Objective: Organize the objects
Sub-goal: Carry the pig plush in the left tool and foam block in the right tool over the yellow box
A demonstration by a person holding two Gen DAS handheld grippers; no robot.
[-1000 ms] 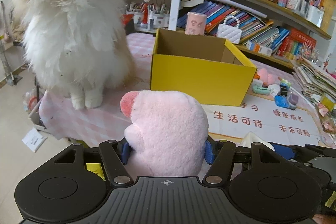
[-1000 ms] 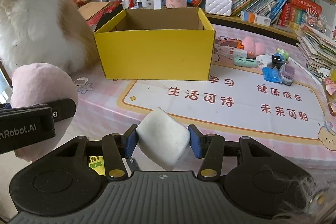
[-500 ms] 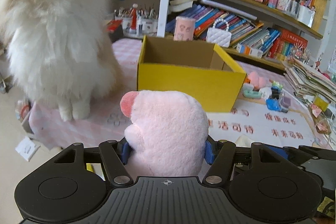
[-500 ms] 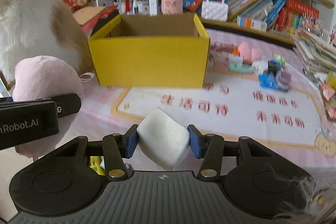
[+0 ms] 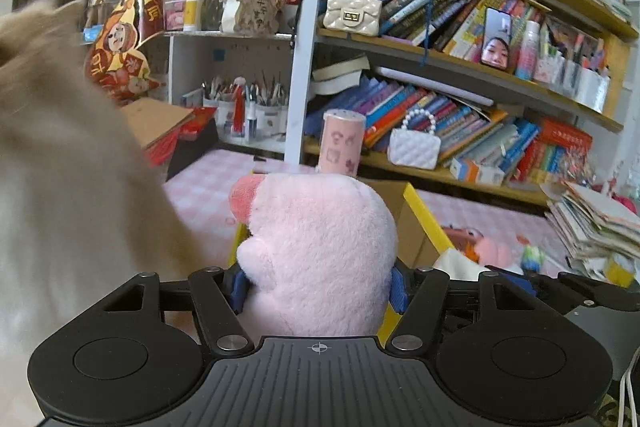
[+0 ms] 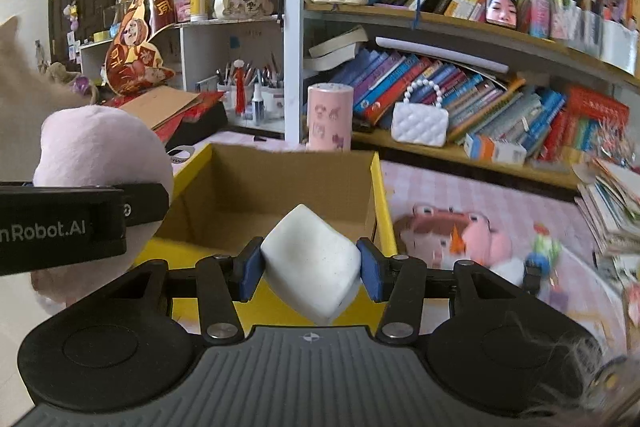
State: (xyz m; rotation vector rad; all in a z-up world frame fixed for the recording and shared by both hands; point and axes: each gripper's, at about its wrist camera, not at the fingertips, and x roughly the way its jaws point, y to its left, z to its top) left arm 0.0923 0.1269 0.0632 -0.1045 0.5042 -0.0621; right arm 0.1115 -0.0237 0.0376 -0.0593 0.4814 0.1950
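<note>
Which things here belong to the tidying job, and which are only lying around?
In the job:
- pink plush toy, held by the left gripper
- white block, held by the right gripper
- yellow box

Lying about:
- cat
- white handbag
- pink cylinder
- stack of papers

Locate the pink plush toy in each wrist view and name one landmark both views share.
Left wrist: pink plush toy at centre, clamped in the left gripper.
Right wrist: same toy at the left edge.
Shared landmark: the pink cylinder behind the yellow box.
</note>
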